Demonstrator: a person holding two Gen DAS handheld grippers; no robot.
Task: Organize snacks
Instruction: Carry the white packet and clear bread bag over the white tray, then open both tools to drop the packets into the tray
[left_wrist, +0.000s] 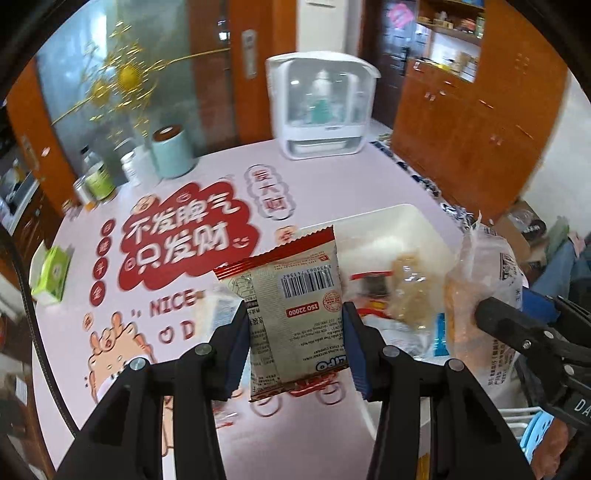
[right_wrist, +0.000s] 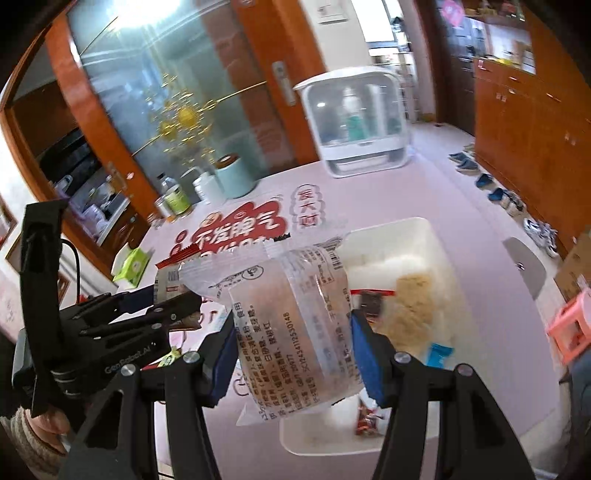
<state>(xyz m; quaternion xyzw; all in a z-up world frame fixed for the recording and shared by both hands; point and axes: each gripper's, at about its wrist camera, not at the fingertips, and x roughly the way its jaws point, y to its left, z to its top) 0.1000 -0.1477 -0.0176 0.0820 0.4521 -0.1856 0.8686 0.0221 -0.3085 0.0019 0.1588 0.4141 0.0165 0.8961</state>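
L gripper (left_wrist: 295, 317) pinched red-edged snack packet (left_wrist: 295, 295) by both sides, held above surface (left_wrist: 221, 173) left of white bin (right_wrist: 424, 236). R gripper (right_wrist: 293, 332) squeezed clear pastry bag (right_wrist: 291, 314) over bin. Both looked light, crinkly, slippery, prob crushable; mid-body hold seemed safest.

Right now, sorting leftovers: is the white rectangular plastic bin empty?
Not empty: the white rectangular plastic bin holds a tan crumbly snack pack and a red-edged packet.

Red-trimmed packet (left_wrist: 295, 314), clear packet (right_wrist: 295, 325), both aloft
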